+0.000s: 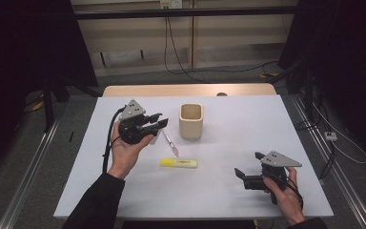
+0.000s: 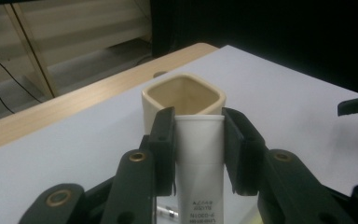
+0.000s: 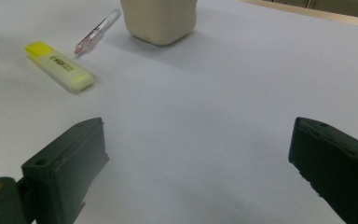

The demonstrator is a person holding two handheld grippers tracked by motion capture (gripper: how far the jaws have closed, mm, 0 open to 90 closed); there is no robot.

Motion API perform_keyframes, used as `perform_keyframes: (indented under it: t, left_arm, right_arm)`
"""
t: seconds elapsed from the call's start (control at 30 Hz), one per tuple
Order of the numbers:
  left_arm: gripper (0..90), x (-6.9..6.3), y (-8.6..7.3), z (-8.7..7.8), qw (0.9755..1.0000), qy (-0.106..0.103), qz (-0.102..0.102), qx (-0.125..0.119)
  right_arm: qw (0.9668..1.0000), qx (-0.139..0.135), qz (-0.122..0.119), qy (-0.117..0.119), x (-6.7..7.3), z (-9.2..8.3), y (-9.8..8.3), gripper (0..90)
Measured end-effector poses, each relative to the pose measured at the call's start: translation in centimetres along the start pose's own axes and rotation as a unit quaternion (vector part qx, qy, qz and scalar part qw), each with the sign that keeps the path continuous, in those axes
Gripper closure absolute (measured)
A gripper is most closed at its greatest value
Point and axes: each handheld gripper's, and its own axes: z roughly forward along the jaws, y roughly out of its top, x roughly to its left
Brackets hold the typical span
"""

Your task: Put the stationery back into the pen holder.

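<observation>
Resting near the front edge of the white table point(image 1: 228, 191), nearest the person and well to the front right of the beige cup point(image 1: 191, 120), the right gripper point(image 1: 246, 174) sat in the person's right hand with its jaws spread wide and nothing between them. Farther in, a yellow highlighter point(image 1: 178, 163) lay flat on the table, in front of the cup and slightly to its left. A clear pen point(image 1: 170, 142) lay between the highlighter and the cup, near the cup's front left corner. Just left of the cup, the left gripper point(image 1: 156, 124) was held above the table in the left hand, its jaws clamped on a white tube point(image 2: 199, 158). The tube's end pointed at the cup's open, squarish mouth, close to its rim.
</observation>
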Motion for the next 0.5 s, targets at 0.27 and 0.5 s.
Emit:
perform_keyframes:
  t: [0.27,0.5]
  left_arm:
    - [67.3,-0.2,1.1,1.0,0.9998,-0.005,0.009,-0.016]
    - [67.2,-0.2,2.8,2.2,0.9995,-0.010,0.019,-0.023]
  right_arm:
    - [1.0000,-0.001,0.001,0.000,0.0,0.0,0.0,3.8]
    - [1.0000,0.001,0.001,0.000,0.0,0.0,0.0,3.9]
